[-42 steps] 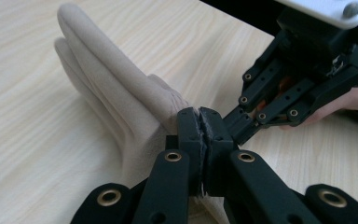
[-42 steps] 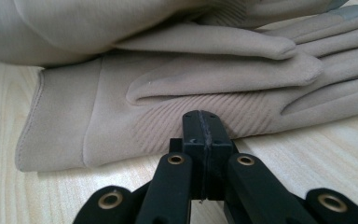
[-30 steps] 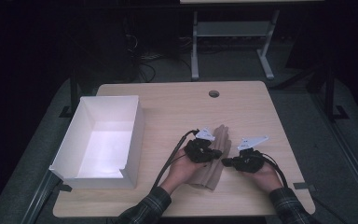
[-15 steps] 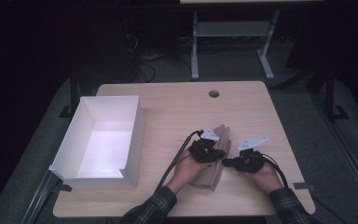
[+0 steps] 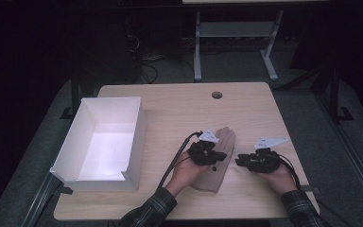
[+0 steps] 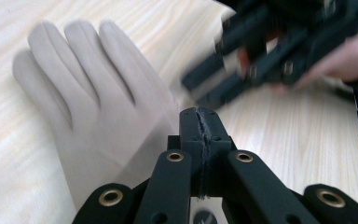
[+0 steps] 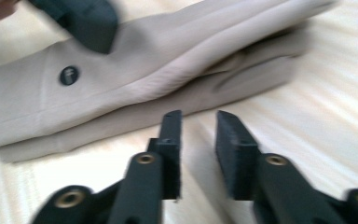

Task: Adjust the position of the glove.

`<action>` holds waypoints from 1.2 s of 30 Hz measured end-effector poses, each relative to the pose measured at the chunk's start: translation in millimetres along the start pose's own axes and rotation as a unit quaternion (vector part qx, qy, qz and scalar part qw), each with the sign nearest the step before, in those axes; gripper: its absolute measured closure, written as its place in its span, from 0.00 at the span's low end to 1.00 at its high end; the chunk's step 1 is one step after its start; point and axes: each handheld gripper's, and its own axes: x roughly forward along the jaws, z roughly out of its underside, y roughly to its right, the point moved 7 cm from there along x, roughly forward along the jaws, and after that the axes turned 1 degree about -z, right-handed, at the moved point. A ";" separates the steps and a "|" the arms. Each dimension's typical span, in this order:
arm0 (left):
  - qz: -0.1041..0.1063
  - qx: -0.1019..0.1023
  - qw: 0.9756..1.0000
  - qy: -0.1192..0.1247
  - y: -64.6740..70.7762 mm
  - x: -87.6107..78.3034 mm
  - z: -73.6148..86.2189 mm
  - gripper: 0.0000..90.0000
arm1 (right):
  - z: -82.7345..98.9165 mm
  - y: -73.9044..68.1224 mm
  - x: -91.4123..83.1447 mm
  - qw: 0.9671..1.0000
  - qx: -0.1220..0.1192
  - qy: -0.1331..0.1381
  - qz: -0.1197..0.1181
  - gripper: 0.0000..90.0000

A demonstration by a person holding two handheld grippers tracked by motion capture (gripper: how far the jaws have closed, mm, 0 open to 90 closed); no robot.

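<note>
Gloves (image 5: 220, 158) of pale beige cloth lie flat near the front of the wooden worktop (image 5: 179, 101) in the high view, fingers pointing away from the person — they look stacked one on the other. The left gripper (image 5: 207, 152) rests over the gloves, held in the left hand (image 5: 186, 171). The right gripper (image 5: 257, 161) sits just beside the gloves on their right, in the right hand (image 5: 278, 177), its tips turned toward them. An open white box (image 5: 137, 137) stands well apart at the left of the worktop.

Left gripper view: the left gripper's (image 6: 200, 122) jaws are pressed together with no gap, and whether cloth is caught between them cannot be told. Its tips lie at the edge of the glove (image 6: 93, 93), whose four fingers spread up and left. The right gripper (image 6: 242, 65) shows blurred beyond, just past the glove.

Right gripper view: the right gripper's (image 7: 198, 121) jaws stand narrowly apart with nothing between them, over bare wood near the gloves (image 7: 144, 74) — two layers show, the upper bearing a small dark round logo (image 7: 69, 75).
</note>
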 end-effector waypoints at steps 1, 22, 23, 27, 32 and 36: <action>0.003 -0.001 1.000 -0.004 1.4 0.1 4.4 0.99 | 0.2 3.5 -2.4 1.000 0.002 0.003 0.015 0.63; 0.011 0.014 0.998 -0.063 18.7 6.7 36.8 1.00 | 13.1 24.6 -0.5 0.993 0.007 -0.011 0.114 0.31; 0.009 0.015 0.998 -0.064 17.4 4.7 37.8 1.00 | 13.1 24.5 -0.5 0.993 0.007 -0.011 0.113 0.30; 0.003 0.016 0.997 -0.070 12.8 -3.4 42.0 1.00 | 13.2 24.4 0.0 0.994 0.006 -0.013 0.112 0.27; -0.010 0.018 0.997 -0.077 5.6 -14.6 47.4 1.00 | 13.4 24.0 0.8 0.994 0.005 -0.015 0.112 0.23; -0.024 0.015 0.996 -0.080 -5.1 -26.8 52.8 1.00 | 13.6 24.3 0.9 0.993 0.004 -0.017 0.113 0.22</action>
